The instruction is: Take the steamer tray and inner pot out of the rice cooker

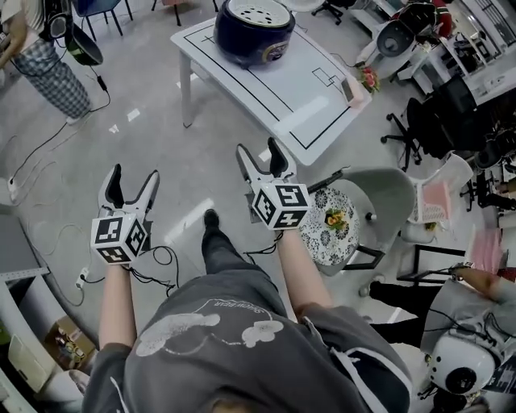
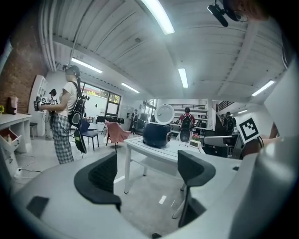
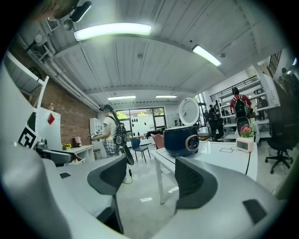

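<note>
Standing with its lid (image 3: 189, 112) raised, the rice cooker (image 1: 254, 31) sits toward the far left edge of the white table (image 1: 314, 105), with a perforated steamer tray (image 1: 258, 14) in its open top. The left gripper (image 1: 134, 172) and right gripper (image 1: 258, 148) hover over the floor (image 1: 161, 121), short of the table, jaws apart with nothing between them.
</note>
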Motion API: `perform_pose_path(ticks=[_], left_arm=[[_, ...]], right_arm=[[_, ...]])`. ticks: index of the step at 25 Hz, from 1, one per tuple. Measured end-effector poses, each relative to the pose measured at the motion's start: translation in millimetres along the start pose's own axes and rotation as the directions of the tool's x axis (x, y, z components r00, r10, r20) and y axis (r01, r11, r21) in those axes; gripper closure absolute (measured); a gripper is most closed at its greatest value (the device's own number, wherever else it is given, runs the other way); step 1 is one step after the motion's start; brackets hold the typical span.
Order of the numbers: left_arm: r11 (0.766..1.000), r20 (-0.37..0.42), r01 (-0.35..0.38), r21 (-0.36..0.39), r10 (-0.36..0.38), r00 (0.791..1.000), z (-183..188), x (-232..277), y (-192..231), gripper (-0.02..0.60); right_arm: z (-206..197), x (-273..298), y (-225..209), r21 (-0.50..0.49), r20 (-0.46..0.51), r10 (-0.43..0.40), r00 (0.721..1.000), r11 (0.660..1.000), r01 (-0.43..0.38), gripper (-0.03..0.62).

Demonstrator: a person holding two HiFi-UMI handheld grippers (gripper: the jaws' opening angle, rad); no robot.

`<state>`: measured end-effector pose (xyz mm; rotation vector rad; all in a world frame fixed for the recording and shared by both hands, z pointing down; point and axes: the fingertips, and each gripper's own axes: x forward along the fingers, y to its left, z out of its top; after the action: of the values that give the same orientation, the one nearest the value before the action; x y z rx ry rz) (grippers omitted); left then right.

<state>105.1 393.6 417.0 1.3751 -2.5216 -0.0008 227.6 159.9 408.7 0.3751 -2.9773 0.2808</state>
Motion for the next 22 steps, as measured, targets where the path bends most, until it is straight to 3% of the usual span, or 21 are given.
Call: perform_pose_path(ticks=[12,22], left_arm=[[0.999,0.006,0.054,-0.006,-0.054,0.999,69.7,216.8,13.0,0.169],[0.993,0.011,0.120,0.023,-0.120,0.993,98.7,320.8,5.6,0.169]], right_arm=[[49.3,147.0,-148.0,0.065,-0.011,-0.085,0.996,0.994,0.086,0.281],[59.8,199.0,-207.6,0.118,-0.001,-0.139,0.990,0.983,0.138,0.283]])
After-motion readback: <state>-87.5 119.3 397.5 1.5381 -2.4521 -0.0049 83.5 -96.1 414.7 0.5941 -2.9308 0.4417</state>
